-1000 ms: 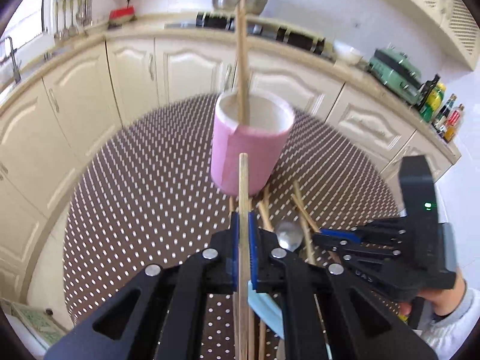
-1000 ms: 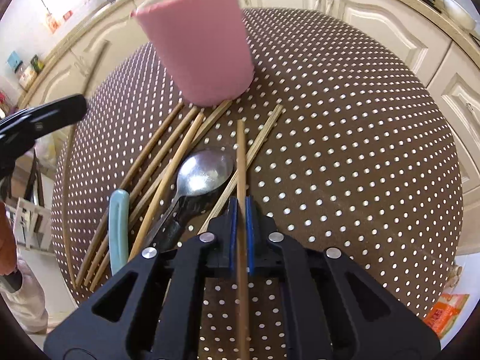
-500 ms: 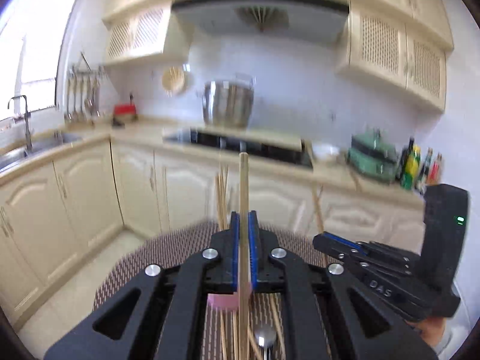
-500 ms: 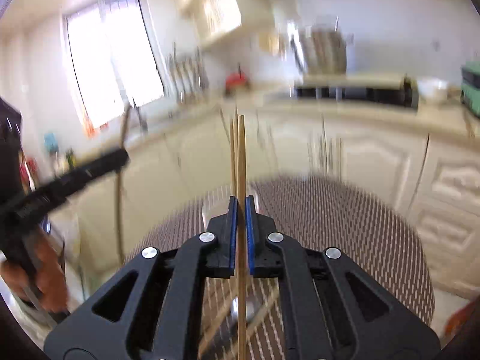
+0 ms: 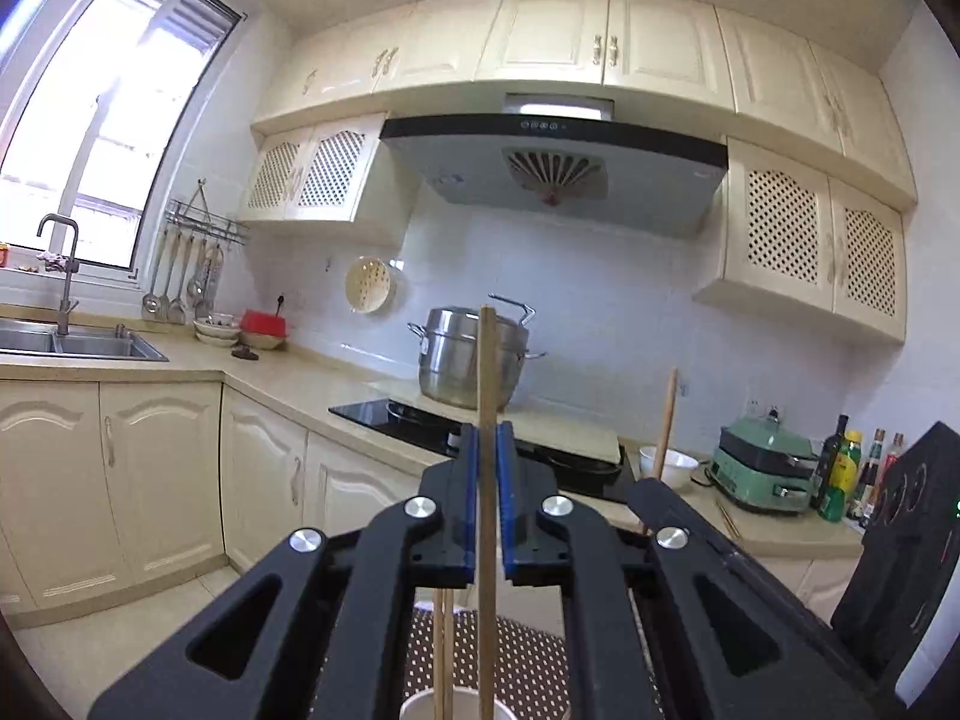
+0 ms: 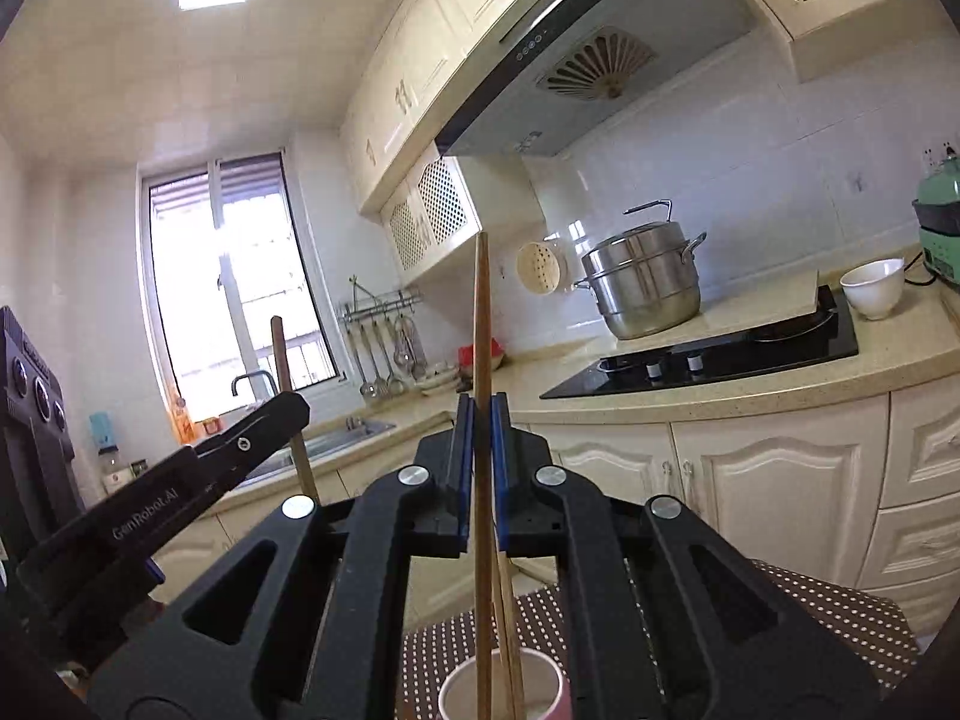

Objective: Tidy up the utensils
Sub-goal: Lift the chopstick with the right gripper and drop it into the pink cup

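each claw is clamped on an upright chopstick: left claw (image 5: 487,498), right claw (image 6: 482,468). pink cup (image 6: 555,693) at bottom centre already holds chopsticks; steel pot (image 5: 468,360) behind.

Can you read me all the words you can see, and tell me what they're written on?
"GenRobot.AI": white letters on the black left gripper, seen from the right wrist camera.
Bottles with coloured labels on the counter: too small to read.
Sticker on the grey range hood: blurred, unreadable.
Round buttons on the hood's black strip: symbols too small to read.
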Demonstrator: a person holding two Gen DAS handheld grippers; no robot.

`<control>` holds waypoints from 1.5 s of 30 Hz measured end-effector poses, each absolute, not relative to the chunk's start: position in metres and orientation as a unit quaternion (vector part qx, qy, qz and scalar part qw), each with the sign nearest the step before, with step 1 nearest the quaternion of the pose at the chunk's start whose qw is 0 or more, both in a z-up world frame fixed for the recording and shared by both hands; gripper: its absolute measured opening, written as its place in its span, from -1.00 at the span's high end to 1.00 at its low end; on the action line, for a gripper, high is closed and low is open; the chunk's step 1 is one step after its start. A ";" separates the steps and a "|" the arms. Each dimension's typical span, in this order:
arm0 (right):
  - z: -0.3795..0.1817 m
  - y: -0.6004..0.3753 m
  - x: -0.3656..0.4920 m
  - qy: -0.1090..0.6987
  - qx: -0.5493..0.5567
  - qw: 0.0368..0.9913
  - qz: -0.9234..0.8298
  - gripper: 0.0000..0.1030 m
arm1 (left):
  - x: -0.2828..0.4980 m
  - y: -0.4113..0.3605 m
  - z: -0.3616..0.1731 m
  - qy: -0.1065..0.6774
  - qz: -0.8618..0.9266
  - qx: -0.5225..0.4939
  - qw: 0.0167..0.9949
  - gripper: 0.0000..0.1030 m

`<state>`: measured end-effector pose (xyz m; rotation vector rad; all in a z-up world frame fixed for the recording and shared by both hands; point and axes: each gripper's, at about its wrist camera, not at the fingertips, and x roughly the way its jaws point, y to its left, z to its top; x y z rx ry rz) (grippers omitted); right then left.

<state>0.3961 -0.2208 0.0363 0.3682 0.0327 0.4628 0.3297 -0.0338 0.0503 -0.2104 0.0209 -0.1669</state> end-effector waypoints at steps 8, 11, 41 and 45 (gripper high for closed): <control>0.018 -0.212 0.410 0.017 0.181 0.959 0.218 0.88 | 0.355 -0.031 0.034 0.004 -0.069 -0.107 0.992 0.89; 0.010 -0.209 0.415 0.022 0.178 0.960 0.216 0.88 | 0.362 -0.033 0.022 0.012 -0.062 -0.092 0.994 0.89; -0.021 -0.190 0.387 0.070 0.121 0.968 0.210 0.87 | 0.313 -0.012 0.003 0.076 0.050 -0.012 0.996 -0.43; -0.019 -0.189 0.379 0.073 0.117 0.969 0.203 0.44 | 0.302 -0.009 0.005 0.080 0.058 -0.006 0.995 -0.43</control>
